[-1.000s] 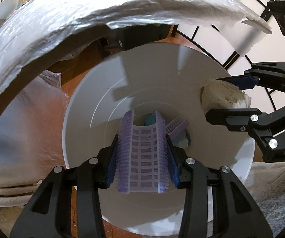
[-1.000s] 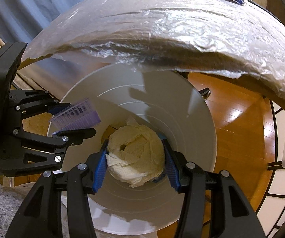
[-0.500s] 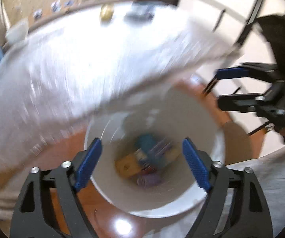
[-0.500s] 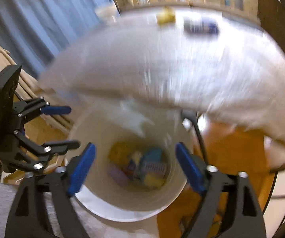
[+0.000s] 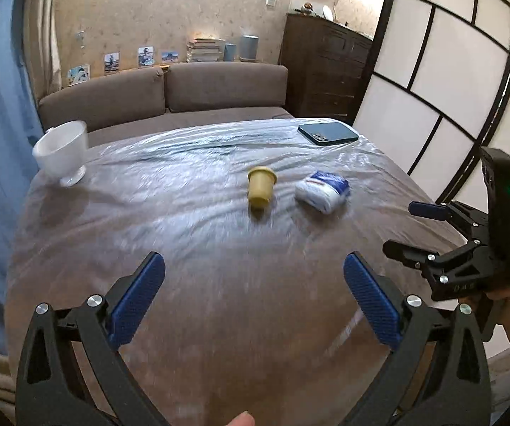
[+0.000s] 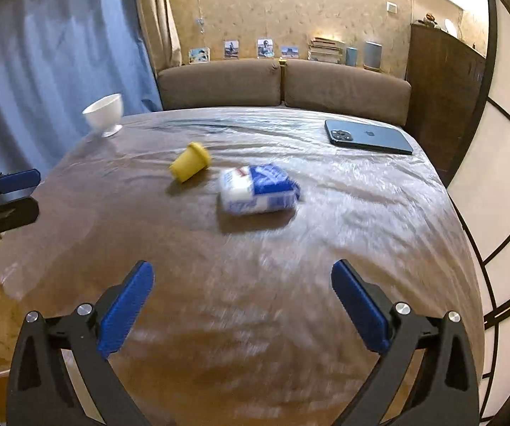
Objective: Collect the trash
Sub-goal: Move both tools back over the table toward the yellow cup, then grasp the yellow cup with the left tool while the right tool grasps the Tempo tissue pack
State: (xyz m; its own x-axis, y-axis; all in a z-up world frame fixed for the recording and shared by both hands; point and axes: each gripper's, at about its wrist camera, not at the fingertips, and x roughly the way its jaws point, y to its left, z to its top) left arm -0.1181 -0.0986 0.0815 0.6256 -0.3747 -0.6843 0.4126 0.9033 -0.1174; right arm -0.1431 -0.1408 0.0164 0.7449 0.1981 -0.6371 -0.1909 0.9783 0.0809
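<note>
A yellow plastic cup (image 5: 261, 188) (image 6: 189, 161) lies on its side in the middle of the film-covered table (image 5: 184, 266). Right beside it rests a white-and-blue packet (image 5: 322, 190) (image 6: 258, 193). My left gripper (image 5: 253, 261) hangs over the table's near part, its jaws opening wide with nothing between them. My right gripper (image 6: 242, 266) is likewise opening and empty, well short of the packet. Each gripper shows at the edge of the other's view: the right gripper (image 5: 400, 227) and the left gripper (image 6: 34, 193). The white bin is out of view.
A dark blue phone (image 5: 327, 134) (image 6: 368, 136) lies at the table's far right corner. A white footed bowl (image 5: 63, 152) (image 6: 105, 113) stands at the far left. A brown sofa (image 5: 184, 88) sits behind, a blue curtain left, a panelled screen right.
Both grippers let go of their loads, the purple ribbed piece and the crumpled paper, into the white bin. They opened wide, rose and tipped up, so the views moved from the bin to the table top.
</note>
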